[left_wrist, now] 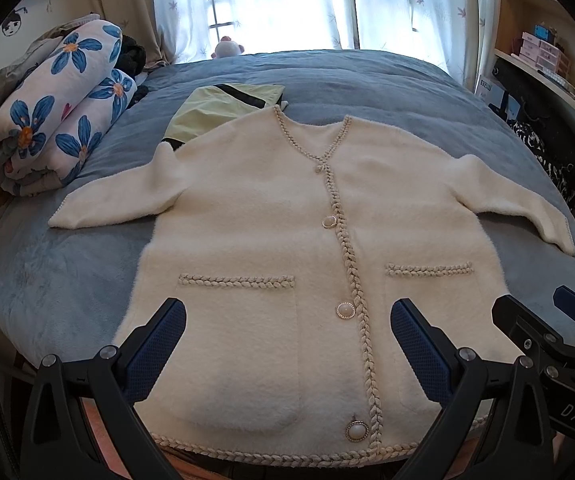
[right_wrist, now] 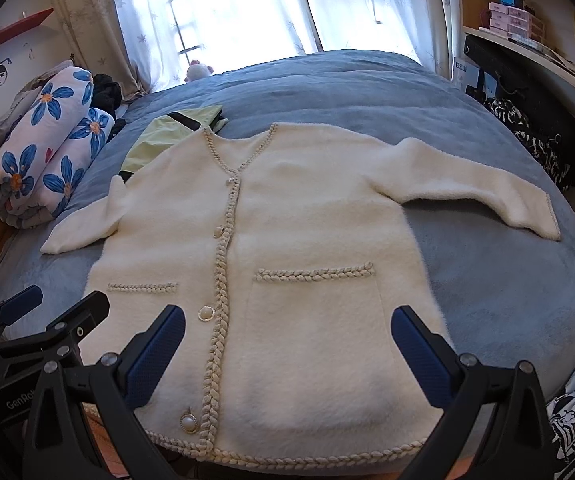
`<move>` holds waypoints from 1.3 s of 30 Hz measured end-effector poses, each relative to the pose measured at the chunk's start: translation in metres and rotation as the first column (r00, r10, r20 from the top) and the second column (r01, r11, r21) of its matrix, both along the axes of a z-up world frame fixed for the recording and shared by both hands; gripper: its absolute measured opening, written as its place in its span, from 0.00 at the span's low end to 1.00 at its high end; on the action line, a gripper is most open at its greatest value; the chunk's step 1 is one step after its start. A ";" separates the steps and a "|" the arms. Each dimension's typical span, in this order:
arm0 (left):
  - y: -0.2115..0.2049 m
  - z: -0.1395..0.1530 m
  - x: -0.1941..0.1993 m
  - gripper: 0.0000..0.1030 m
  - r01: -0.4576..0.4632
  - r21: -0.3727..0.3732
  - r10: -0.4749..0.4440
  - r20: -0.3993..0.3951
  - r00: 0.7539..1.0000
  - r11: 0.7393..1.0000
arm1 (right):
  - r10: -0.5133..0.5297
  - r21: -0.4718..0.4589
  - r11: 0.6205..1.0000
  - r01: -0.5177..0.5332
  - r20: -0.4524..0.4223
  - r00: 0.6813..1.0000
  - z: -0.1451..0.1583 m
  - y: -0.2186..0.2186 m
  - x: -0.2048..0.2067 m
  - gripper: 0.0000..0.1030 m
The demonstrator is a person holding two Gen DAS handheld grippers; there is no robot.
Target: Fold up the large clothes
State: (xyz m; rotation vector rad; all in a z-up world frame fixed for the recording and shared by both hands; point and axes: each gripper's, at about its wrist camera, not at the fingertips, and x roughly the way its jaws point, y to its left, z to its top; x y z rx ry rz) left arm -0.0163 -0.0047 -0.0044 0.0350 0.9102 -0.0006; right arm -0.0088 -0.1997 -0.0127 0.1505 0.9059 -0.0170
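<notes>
Cream fluffy cardigan (left_wrist: 287,240) lay flat and buttoned on the blue bed (left_wrist: 367,80), sleeves spread. Both the left gripper (left_wrist: 287,354) and right gripper (right_wrist: 289,354) hovered over its hem, jaws wide apart, holding nothing.

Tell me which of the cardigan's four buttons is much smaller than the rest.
The top button, at the base of the V-neck on the white cardigan. The three below it down the braided placket are large, round and pearl-like; this one is tiny.
</notes>
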 end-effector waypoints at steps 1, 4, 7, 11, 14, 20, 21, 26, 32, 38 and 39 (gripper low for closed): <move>0.000 0.000 0.000 0.98 0.000 0.000 0.000 0.000 1.000 1.000 | 0.000 0.001 1.000 0.000 -0.002 1.000 -0.001 0.000 -0.001 1.00; 0.000 0.000 0.000 0.98 0.001 -0.001 -0.001 -0.002 1.000 1.000 | -0.002 0.001 1.000 0.002 -0.002 1.000 -0.007 0.003 -0.003 1.00; 0.000 -0.002 0.002 0.98 0.003 0.002 -0.003 -0.004 1.000 1.000 | -0.001 0.003 1.000 0.001 -0.002 1.000 -0.005 0.001 -0.001 1.00; 0.000 -0.002 0.003 0.98 0.003 0.002 -0.003 -0.006 1.000 1.000 | -0.001 0.004 1.000 0.001 -0.002 1.000 -0.005 0.000 -0.001 1.00; -0.001 -0.002 0.003 0.98 0.003 0.004 -0.003 -0.005 1.000 1.000 | -0.002 0.011 1.000 0.002 -0.004 1.000 -0.009 0.001 -0.002 1.00; 0.000 -0.004 0.003 0.98 0.005 0.010 -0.005 -0.007 1.000 1.000 | -0.003 0.012 1.000 0.003 -0.005 1.000 -0.010 0.000 -0.003 1.00; -0.001 -0.004 0.003 0.98 0.005 0.012 -0.005 -0.007 1.000 1.000 | -0.002 0.013 1.000 0.002 -0.005 1.000 -0.009 -0.001 -0.002 1.00; -0.002 -0.005 0.004 0.98 0.009 0.018 -0.009 -0.008 1.000 1.000 | -0.003 0.017 1.000 0.003 -0.007 1.000 -0.011 -0.001 -0.003 1.00; -0.008 -0.003 0.008 0.98 0.016 0.027 -0.016 -0.013 1.000 1.000 | -0.005 0.028 1.000 0.005 -0.010 1.000 -0.020 0.003 -0.008 1.00; -0.010 -0.003 0.010 0.98 0.018 0.035 -0.017 -0.021 1.000 0.999 | -0.007 0.041 0.999 0.008 -0.017 1.000 -0.021 0.000 -0.005 1.00; -0.010 -0.004 0.010 0.98 0.019 0.036 -0.018 -0.022 1.000 0.999 | -0.008 0.043 0.999 0.009 -0.018 1.000 -0.023 0.000 -0.004 1.00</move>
